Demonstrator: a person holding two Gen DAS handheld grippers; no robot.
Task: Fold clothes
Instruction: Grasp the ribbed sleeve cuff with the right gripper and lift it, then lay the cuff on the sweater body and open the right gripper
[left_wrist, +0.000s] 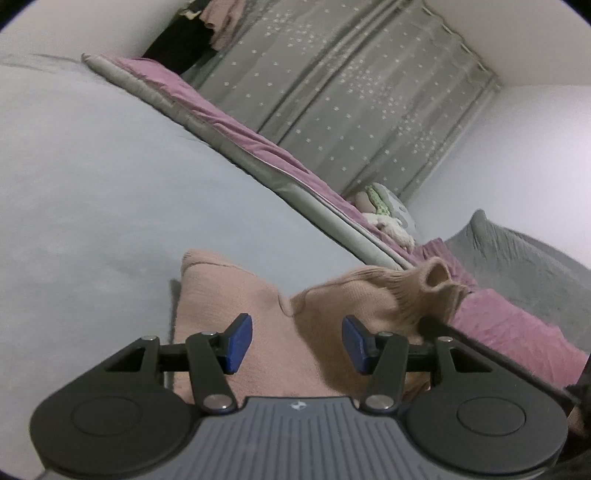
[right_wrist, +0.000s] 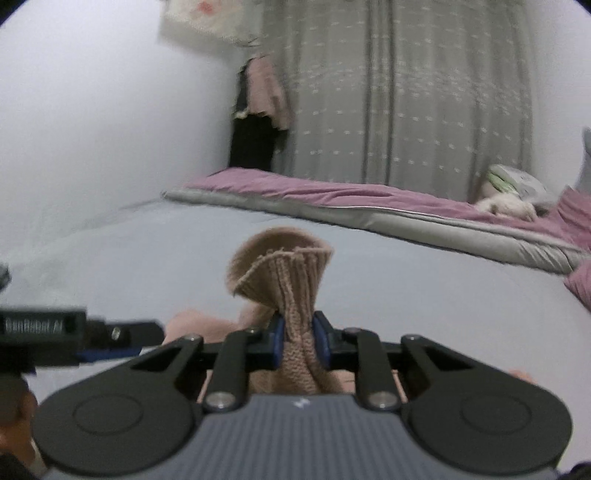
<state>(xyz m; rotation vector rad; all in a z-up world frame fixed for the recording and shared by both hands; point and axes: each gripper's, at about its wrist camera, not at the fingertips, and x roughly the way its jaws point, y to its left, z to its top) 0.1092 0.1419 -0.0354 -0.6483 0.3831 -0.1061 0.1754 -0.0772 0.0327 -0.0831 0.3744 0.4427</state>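
A pink-beige knit sweater (left_wrist: 229, 306) lies on the pale grey bed sheet (left_wrist: 110, 184). My left gripper (left_wrist: 297, 341) is open just above the sweater's flat body, its blue pads (left_wrist: 238, 341) apart and empty. My right gripper (right_wrist: 299, 341) is shut on the sweater's ribbed cuff (right_wrist: 295, 280) and holds it lifted above the sheet. In the left wrist view the raised cuff (left_wrist: 436, 280) stands at the right, with a black finger of the right gripper (left_wrist: 436, 326) at it. The left gripper's body (right_wrist: 55, 328) shows at the left edge of the right wrist view.
A purple and grey quilt (left_wrist: 229, 122) lies along the far side of the bed, also in the right wrist view (right_wrist: 332, 199). A stuffed toy (right_wrist: 509, 203) and pillow lie on it. Grey star-patterned curtains (right_wrist: 406, 92) hang behind. Clothes (right_wrist: 258, 110) hang in the corner.
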